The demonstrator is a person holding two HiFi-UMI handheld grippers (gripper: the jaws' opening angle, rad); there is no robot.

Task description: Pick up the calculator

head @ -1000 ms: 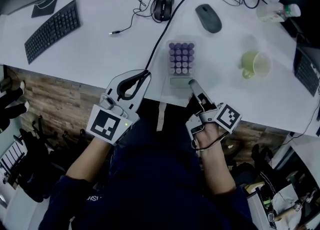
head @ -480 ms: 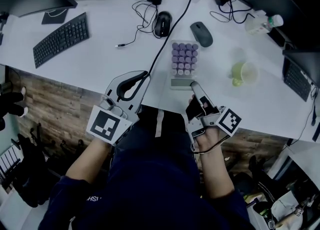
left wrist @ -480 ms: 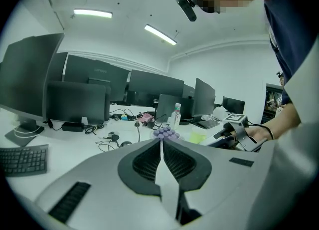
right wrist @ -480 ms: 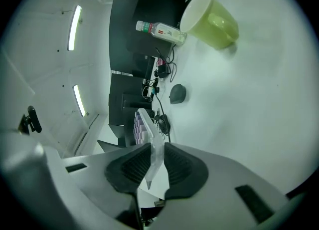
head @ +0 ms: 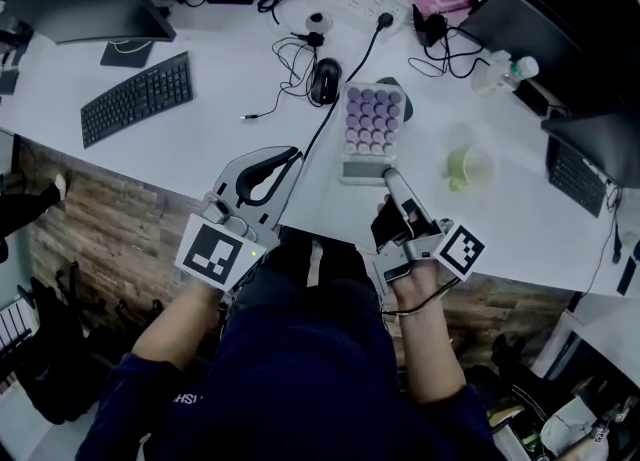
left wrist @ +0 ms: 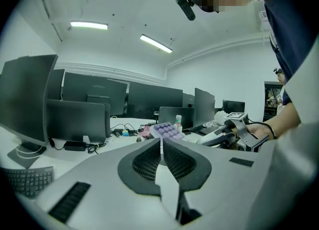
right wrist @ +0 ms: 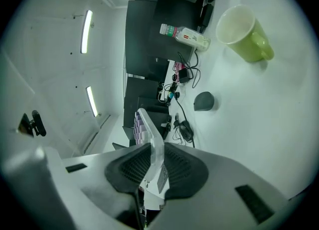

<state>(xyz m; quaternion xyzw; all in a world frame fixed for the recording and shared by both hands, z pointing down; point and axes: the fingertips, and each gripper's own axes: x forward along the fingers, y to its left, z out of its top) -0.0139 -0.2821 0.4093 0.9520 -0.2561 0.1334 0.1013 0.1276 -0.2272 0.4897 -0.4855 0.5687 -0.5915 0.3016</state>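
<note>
the pale plastic calculator with rounded purple keys looked smooth. the white counter was smooth and matt. the right claw had matt grey plastic shells and dark ribbed pads. the brown floor showed wood grain.

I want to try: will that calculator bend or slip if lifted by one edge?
Probably stiff and light: the white plastic calculator with purple buttons juts flat from the right hand-held gripper, pinched at one edge. Its smooth casing might slip.
</note>
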